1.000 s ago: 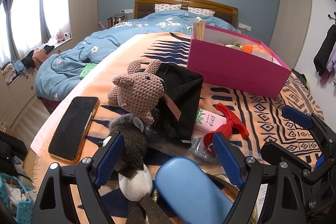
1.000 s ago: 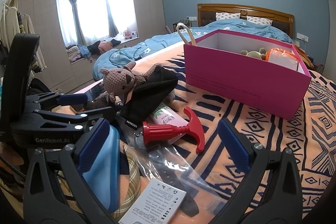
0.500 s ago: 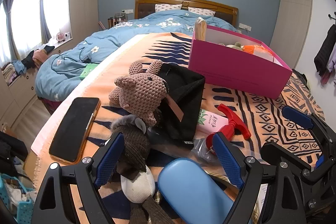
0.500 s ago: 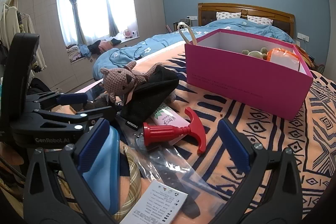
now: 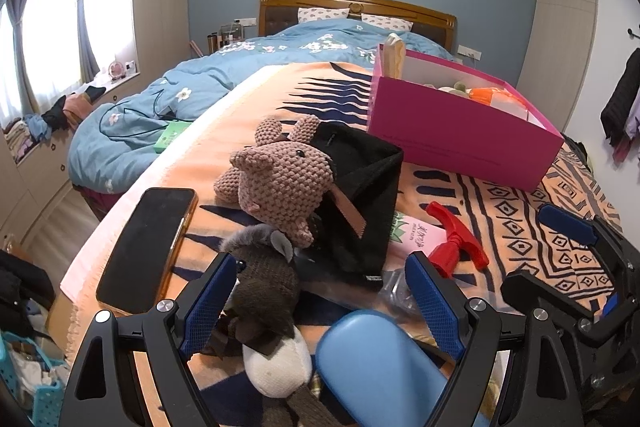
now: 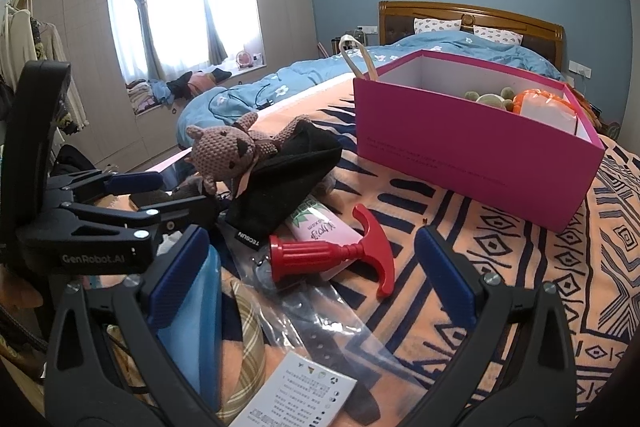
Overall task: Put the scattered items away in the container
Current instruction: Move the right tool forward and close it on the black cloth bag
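While both tools hang low over the near end of the bed, the left gripper (image 5: pixel 316 291) stands with its blue-padded fingers spread wide, holding nothing; a dark grey soft toy (image 5: pixel 260 291) lies between them, just beside the left pad, with a rounded blue case (image 5: pixel 380 367) lower in the gap. The right gripper (image 6: pixel 312 267) is likewise spread and empty, framing a red T-handled tool (image 6: pixel 332 251) that rests on a clear plastic bag (image 6: pixel 320 311) with a printed card (image 6: pixel 296 395) at its near end.

Scattered items sit on the orange patterned blanket (image 5: pixel 520 227): a brown crocheted bear (image 5: pixel 280 183) leans against a black fabric pouch (image 5: pixel 360 195), a pink tube (image 6: pixel 320 227) lies partly under the pouch and touches the red tool, and a phone (image 5: pixel 148 247) lies face up near the blanket's left edge.

Farther up the bed stands the pink box (image 6: pixel 472 151), open-topped and well apart from the clutter. Inside it, toward its far right end, a green-grey soft toy (image 6: pixel 490 99) and an orange item (image 6: pixel 540 103) show above the rim. A beige handle (image 6: pixel 356 55) rises at the box's left corner.
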Demonstrator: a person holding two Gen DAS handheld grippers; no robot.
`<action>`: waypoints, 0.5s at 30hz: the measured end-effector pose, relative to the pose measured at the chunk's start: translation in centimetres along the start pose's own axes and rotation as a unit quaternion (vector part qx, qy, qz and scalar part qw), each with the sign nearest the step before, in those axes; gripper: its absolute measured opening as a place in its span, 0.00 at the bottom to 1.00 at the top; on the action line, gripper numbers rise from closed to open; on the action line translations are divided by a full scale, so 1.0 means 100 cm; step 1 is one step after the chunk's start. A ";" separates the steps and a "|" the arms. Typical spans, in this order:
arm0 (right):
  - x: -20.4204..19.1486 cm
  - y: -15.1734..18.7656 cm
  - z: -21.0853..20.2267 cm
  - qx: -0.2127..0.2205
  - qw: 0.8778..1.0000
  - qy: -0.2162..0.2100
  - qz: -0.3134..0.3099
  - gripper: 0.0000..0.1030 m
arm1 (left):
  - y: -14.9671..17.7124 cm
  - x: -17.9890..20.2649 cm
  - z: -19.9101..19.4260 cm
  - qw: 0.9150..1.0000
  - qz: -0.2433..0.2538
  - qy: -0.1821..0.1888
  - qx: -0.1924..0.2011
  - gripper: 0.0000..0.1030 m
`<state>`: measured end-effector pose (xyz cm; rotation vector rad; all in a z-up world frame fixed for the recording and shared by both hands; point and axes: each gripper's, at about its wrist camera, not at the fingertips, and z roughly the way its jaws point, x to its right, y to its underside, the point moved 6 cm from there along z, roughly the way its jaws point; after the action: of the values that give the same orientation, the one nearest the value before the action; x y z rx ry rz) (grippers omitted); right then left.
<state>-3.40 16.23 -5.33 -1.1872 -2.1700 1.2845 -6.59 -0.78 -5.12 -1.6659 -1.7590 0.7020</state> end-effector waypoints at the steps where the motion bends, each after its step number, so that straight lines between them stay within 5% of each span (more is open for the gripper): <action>1: 0.000 -0.001 0.002 -0.002 1.000 -0.002 0.000 1.00 | 0.000 -0.002 0.002 1.000 0.001 -0.001 -0.001 0.86; 15: 0.008 -0.020 0.055 -0.056 0.997 -0.051 0.009 1.00 | -0.016 -0.029 0.035 1.000 -0.005 -0.001 -0.019 0.86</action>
<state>-8.40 13.37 -6.58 -1.2105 -2.3372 1.2723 -10.22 -3.69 -6.49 -1.6819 -1.7909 0.6700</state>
